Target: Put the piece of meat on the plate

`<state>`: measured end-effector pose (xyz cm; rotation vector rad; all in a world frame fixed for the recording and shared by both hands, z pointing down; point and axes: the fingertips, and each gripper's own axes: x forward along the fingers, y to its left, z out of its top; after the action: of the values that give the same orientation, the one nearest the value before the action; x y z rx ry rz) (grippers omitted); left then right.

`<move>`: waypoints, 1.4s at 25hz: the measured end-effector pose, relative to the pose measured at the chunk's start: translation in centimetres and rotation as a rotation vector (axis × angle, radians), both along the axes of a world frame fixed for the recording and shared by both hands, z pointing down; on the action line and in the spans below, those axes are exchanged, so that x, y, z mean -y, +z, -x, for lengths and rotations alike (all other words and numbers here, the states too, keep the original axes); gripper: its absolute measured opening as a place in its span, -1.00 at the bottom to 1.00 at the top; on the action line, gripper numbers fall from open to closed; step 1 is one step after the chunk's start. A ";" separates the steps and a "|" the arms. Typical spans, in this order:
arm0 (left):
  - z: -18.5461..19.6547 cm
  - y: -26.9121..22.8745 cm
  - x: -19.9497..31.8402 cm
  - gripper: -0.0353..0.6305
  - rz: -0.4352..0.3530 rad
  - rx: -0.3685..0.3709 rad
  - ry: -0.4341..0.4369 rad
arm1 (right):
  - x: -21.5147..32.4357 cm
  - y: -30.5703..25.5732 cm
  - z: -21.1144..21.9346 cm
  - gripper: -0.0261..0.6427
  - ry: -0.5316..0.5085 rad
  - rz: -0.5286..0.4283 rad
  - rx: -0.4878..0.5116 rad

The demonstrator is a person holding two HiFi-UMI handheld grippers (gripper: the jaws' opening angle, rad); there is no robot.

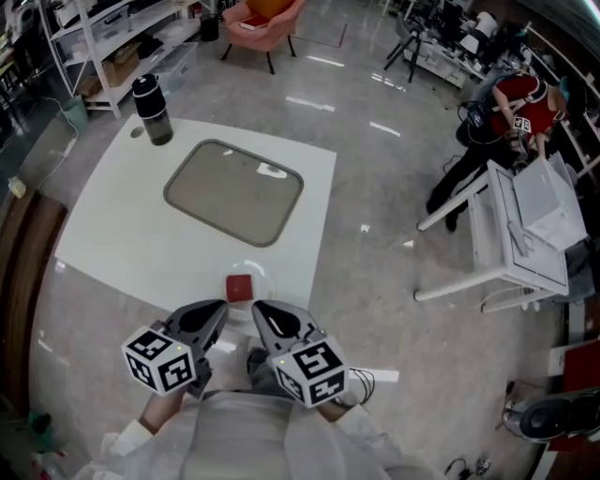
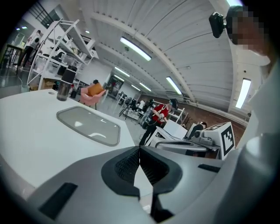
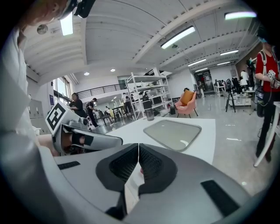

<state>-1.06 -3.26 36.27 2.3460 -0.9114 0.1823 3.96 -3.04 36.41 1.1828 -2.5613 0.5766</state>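
Meat [image 1: 240,288], a red squarish piece, lies on the plate [image 1: 266,275], a clear round one at the near edge of the white table [image 1: 112,225]. From the head view we see it sitting roughly mid-plate, w/ nothing touching it.

Just on our side of the plate are both grippers, tips pointing toward it and toward each other. The left gripper [image 1: 221,307] sits near the plate's left-near rim and the right gripper [image 1: 256,307] near its right-near rim. We can't tell whether either tip touches the rim. In the left gripper view the two jaws are pressed together w/ nothing between them. The right gripper view shows the same: jaws closed tip to tip, nothing held. Their marker cubes sit close to our body, left cube [image 1: 164,360] and right cube [image 1: 313,371].

Further out on the table, beyond the plate, there's a grey tray [image 1: 234,190] w/ rounded corners, lying flat and well apart from the plate. At the far-left corner a dark bottle [image 1: 153,110] stands upright.

Off the table: a pink chair [image 1: 262,23] at the far side, white shelving [image 1: 103,37] far left, and at the right a person in a red top [image 1: 523,103] bending beside a white bench [image 1: 525,239].
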 end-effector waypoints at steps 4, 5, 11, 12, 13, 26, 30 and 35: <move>-0.5 0.5 2.0 -0.87 0.012 0.001 -0.017 | 1.7 0.5 -0.6 -0.88 -0.012 0.009 -0.005; -0.6 0.7 2.4 -0.87 0.016 0.007 -0.020 | 2.1 0.7 -0.9 -0.88 -0.014 0.012 -0.006; -1.4 1.4 4.1 -0.87 0.032 0.025 -0.037 | 3.9 1.2 -2.5 -0.88 0.003 0.020 -0.001; -1.3 1.6 4.2 -0.87 0.035 0.027 -0.043 | 4.1 1.3 -2.7 -0.88 0.008 0.019 0.000; -1.2 1.7 4.4 -0.87 0.037 0.030 -0.049 | 4.2 1.4 -2.8 -0.88 0.012 0.018 0.001; 2.4 3.1 4.6 -0.87 0.084 0.056 -0.107 | 4.3 2.7 -2.4 -0.88 0.052 0.067 0.012; 2.6 3.0 4.4 -0.87 0.106 0.044 -0.068 | 4.3 2.8 -2.3 -0.88 0.076 0.082 0.013; 3.7 3.7 3.9 -0.87 0.129 0.048 -0.023 | 4.1 3.4 -1.1 -0.88 0.085 0.112 0.023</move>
<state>-4.81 -7.15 39.97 2.2198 -0.9215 0.2812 5.08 -7.12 39.85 1.2582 -2.4709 0.7466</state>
